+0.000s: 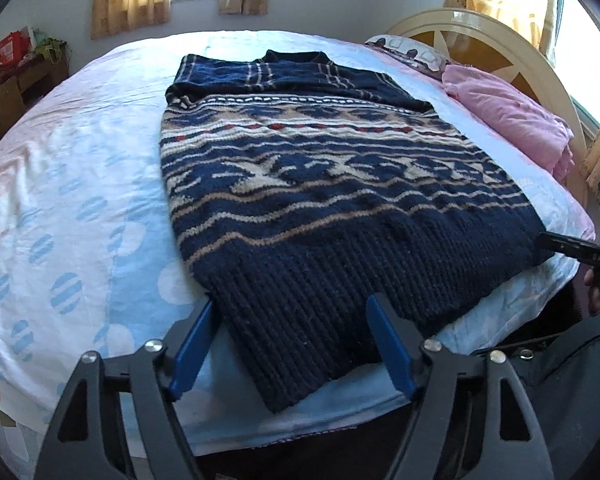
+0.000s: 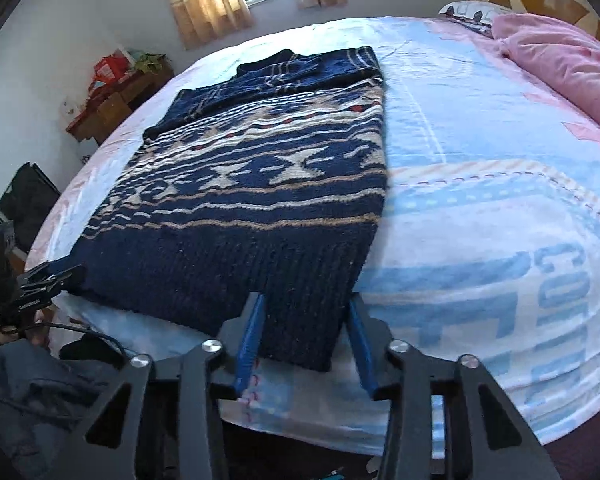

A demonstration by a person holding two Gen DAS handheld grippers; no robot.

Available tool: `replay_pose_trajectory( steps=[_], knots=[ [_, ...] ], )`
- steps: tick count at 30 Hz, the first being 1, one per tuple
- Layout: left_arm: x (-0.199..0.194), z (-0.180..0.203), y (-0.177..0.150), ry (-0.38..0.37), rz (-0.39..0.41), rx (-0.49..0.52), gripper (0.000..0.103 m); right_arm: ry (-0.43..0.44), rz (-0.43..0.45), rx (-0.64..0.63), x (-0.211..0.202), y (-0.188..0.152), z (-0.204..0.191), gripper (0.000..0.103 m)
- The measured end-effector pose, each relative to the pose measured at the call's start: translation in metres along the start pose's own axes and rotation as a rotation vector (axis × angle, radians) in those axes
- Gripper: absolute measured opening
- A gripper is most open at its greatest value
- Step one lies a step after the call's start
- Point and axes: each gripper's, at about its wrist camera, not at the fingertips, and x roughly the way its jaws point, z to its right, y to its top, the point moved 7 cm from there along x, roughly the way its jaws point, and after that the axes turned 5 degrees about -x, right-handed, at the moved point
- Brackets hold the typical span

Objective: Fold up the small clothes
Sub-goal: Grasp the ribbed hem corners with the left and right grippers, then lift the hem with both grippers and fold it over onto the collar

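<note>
Both grippers straddle the near hem of the navy patterned sweater (image 1: pixel 320 184), left gripper (image 1: pixel 292 316) wide open, right gripper (image 2: pixel 306 308) half open, neither clamping it as it lies flat on the bed (image 1: pixel 80 200), pink blanket (image 1: pixel 512 116) beyond.

Sweater (image 1: pixel 312 184) flat on bed (image 1: pixel 80 184)

Navy sweater (image 1: pixel 320 184) banded in cream, tan and red; beneath it, pale blue-and-white sheet (image 1: pixel 60 200) with striped dots; beside, pink blanket (image 1: pixel 512 116).
</note>
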Motion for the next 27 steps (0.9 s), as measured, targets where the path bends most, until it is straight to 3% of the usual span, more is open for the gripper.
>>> replay_pose_trajectory(
  steps=[3,4,6,7,8,10,17,23,27],
  knots=[
    [0.001,0.002,-0.001,-0.015,0.0,0.002,0.076,0.024,0.012,0.025,0.001,-0.001,0.003,0.042],
    [0.001,0.002,-0.001,-0.014,0.005,0.004,0.075,0.027,0.021,0.032,0.002,-0.001,0.004,0.037],
    [-0.001,0.003,0.0,-0.024,0.015,0.005,0.057,0.029,0.039,0.041,0.0,0.001,0.006,0.013],
    [-0.002,0.004,0.001,-0.043,0.02,0.005,0.047,0.057,0.053,0.05,-0.002,0.002,0.006,0.008],
    [-0.005,0.005,0.002,-0.073,0.022,0.003,0.026,0.091,0.069,0.068,-0.004,0.004,0.006,0.008],
    [-0.01,0.004,0.005,-0.084,0.042,0.001,0.014,0.116,0.09,0.077,-0.008,0.006,0.005,0.008],
    [-0.035,0.0,0.021,-0.155,0.154,-0.031,0.013,0.218,0.187,0.1,-0.027,0.018,-0.001,0.007],
    [-0.023,-0.01,0.024,-0.188,0.133,-0.07,0.013,0.21,0.173,0.146,-0.02,0.02,0.006,0.007],
    [-0.026,-0.017,0.033,-0.227,0.14,-0.104,0.012,0.271,0.205,0.17,-0.031,0.03,0.006,0.007]
  ],
)
